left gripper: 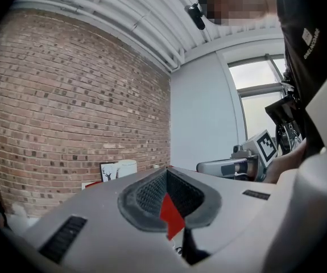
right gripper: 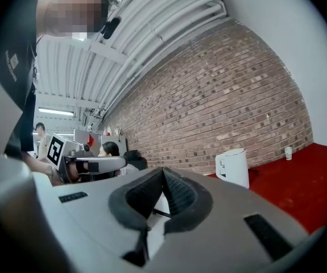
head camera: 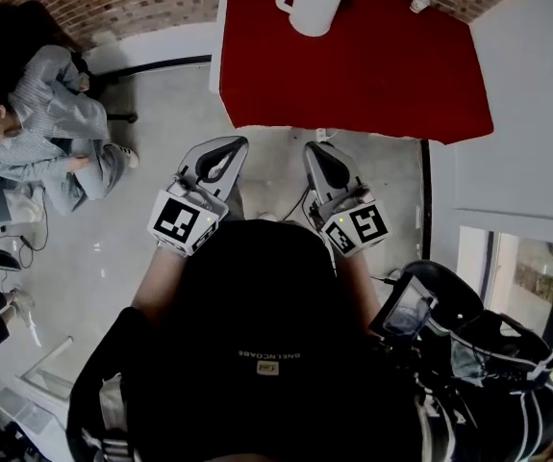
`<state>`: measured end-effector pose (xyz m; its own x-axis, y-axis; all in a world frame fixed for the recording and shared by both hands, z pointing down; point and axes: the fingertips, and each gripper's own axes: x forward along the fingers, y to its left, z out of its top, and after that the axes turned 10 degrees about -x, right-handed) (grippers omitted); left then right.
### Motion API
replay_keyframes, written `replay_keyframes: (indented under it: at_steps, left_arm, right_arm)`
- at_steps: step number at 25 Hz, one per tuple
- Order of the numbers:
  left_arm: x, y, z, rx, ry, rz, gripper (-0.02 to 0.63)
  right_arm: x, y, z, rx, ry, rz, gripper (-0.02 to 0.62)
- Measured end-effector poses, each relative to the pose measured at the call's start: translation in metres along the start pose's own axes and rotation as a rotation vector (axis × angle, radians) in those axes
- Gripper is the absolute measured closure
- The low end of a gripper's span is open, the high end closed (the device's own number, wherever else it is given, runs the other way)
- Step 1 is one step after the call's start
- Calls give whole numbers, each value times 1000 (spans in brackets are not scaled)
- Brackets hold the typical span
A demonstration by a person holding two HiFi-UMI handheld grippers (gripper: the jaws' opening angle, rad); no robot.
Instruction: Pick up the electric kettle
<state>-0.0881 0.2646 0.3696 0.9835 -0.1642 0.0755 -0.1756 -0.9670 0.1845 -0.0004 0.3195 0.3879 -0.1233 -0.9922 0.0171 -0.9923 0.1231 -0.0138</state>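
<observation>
Kettle (head camera: pixel 313 0) stands upright at the far edge of the red table (head camera: pixel 382 75), well ahead of me and almost in line with my right gripper (head camera: pixel 317 152), the nearer one, which like my left gripper (head camera: pixel 226 147) is closed on nothing.

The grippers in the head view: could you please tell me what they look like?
Both the left gripper and the right gripper have light grey shells, and each claw is lined with dark textured padding. Each carries a white cube with black square markers. The person wears a black top.
</observation>
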Motion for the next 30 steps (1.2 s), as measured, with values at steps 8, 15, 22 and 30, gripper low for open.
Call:
replay_keyframes:
  at_steps: [8, 15, 22, 30]
  left_arm:
    - [22, 36, 2, 7, 11, -7, 603]
    - [37, 79, 7, -20, 11, -16, 603]
    - [66, 119, 8, -33, 24, -36, 603]
    - [100, 177, 6, -52, 46, -56, 603]
  right_arm:
    - [33, -26, -2, 22, 2, -33, 589]
    - [68, -40, -6, 33, 25, -59, 589]
    - [104, -64, -16, 48, 51, -89, 589]
    - [155, -98, -27, 71, 63, -138, 589]
